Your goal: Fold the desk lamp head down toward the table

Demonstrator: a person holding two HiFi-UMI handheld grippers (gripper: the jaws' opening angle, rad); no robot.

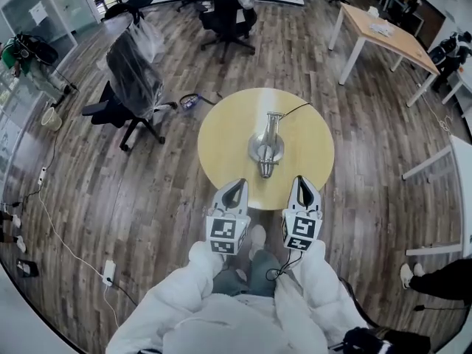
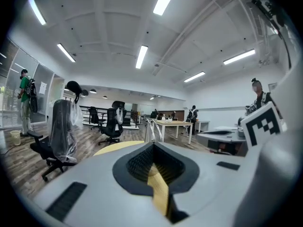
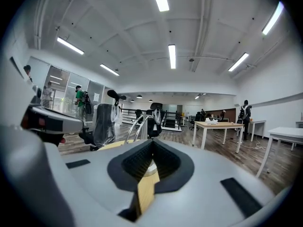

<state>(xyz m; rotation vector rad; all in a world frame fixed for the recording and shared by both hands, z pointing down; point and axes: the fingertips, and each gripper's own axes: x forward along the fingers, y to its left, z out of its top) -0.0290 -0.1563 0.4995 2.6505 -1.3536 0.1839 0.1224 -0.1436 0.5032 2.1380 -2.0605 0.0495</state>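
Observation:
A silver desk lamp (image 1: 266, 150) stands in the middle of the round yellow table (image 1: 221, 135), its round base at the centre and its thin arm lying toward the far side. A black cord runs off it to the far right. My left gripper (image 1: 234, 190) and right gripper (image 1: 304, 185) hover side by side over the table's near edge, both short of the lamp and holding nothing. Both have their jaws together. In the left gripper view the lamp's curved arm (image 2: 150, 129) rises just beyond the left gripper (image 2: 152, 144). In the right gripper view the lamp arm (image 3: 137, 126) stands left of the right gripper (image 3: 152, 142).
A plastic-wrapped office chair (image 1: 133, 87) stands left of the table and another chair (image 1: 225, 13) behind it. A wooden desk (image 1: 387, 39) is at the far right, a white table (image 1: 461, 183) at the right edge. Cables trail on the floor at left (image 1: 59, 234). A person's shoe (image 1: 408, 273) shows at lower right.

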